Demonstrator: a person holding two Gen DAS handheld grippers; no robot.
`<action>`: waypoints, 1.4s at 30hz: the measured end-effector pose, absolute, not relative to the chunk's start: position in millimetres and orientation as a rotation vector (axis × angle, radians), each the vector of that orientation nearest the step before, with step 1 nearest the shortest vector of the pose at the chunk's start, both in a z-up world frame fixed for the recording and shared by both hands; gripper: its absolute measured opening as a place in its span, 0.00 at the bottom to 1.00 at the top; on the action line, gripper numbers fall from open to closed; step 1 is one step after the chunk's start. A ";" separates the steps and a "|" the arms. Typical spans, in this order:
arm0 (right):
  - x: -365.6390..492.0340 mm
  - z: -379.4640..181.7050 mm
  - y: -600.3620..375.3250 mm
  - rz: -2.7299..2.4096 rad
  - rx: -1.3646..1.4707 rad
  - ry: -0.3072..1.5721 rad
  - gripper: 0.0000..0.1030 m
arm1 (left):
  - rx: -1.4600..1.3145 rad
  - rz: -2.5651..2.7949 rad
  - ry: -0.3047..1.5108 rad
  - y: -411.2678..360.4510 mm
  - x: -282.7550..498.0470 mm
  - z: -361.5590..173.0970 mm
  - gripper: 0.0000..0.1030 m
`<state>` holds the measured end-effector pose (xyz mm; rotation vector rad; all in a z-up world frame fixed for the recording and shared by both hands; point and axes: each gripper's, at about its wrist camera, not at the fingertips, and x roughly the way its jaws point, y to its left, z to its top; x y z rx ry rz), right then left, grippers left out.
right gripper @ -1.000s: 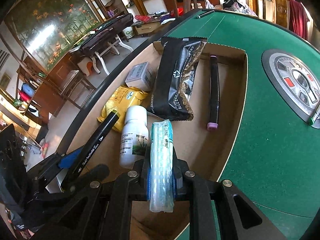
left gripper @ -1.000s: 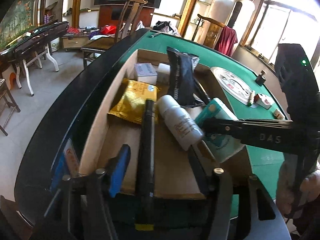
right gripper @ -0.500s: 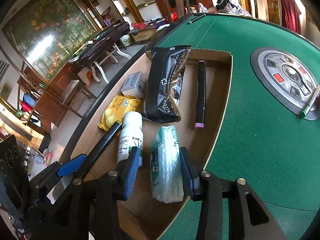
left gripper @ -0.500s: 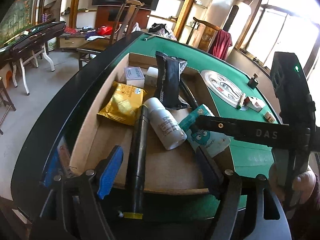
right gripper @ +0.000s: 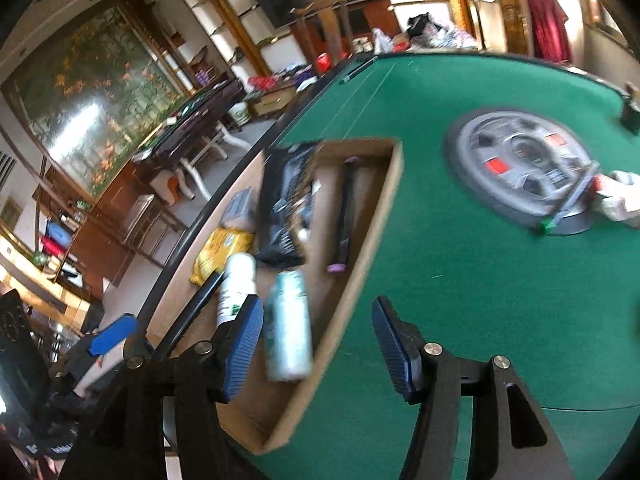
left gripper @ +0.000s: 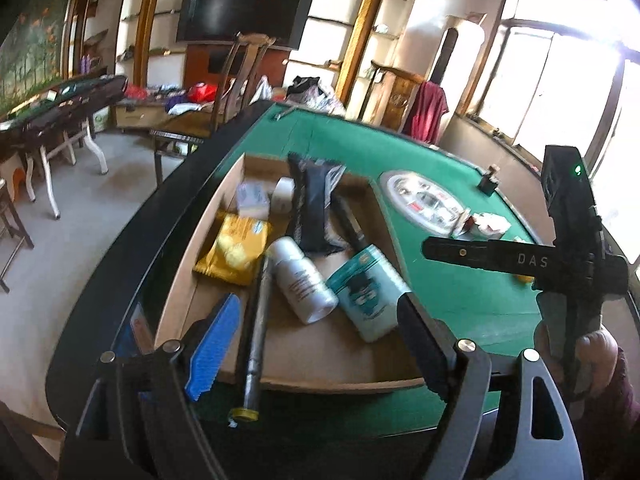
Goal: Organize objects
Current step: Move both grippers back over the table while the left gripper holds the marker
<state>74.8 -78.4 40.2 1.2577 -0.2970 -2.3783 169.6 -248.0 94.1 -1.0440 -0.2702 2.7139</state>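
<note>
Change, right side: the right tool (right gripper: 320, 344) had the teal-and-white plastic-wrapped tissue pack (right gripper: 289, 328) pinched a second ago; now its blue pads stand wide apart and hold nothing.
Change, left side: the left tool (left gripper: 316, 344) gripped the long black marker pen with a yellow end band (left gripper: 256, 336) a second ago; now its fingers are spread wide and the pen lies free between them, nearer the blue left pad (left gripper: 216, 344).
Meaning for the task: both items appear delivered, so this placing step looks finished, and both tools seem to be backing out, free for a next pick.
Tissue pack, place: inside the shallow brown cardboard tray (right gripper: 372, 216), near its front right corner, beside the white plastic bottle with a printed label (right gripper: 236, 284).
Tissue pack, relative to right tool: just beside the left blue pad (right gripper: 244, 344), no longer between the pads; the right pad hangs over the green felt counter (right gripper: 460, 300), outside the tray wall.
Pen, place: mostly in the tray, its yellow-banded end poking past the front wall.
Other contents: a yellow foil sachet (left gripper: 236, 250), a black crinkled snack bag (left gripper: 314, 208) and a second dark pen with a pink cap (right gripper: 345, 220) lie further back in the tray.
Doubt: the right view is motion-blurred, so fine contact cannot be judged.
</note>
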 end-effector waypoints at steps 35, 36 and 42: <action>156.7 561.4 95.8 -3.312 0.802 0.066 1.00 | -0.482 2.842 0.187 -114.3 122.3 449.5 1.00; 144.1 536.1 100.0 -3.275 0.834 0.061 1.00 | -0.515 2.811 0.177 -108.6 114.4 429.4 1.00; 84.2 329.7 138.4 -3.066 1.066 -0.154 1.00 | -0.720 2.637 0.264 -48.6 75.8 281.7 1.00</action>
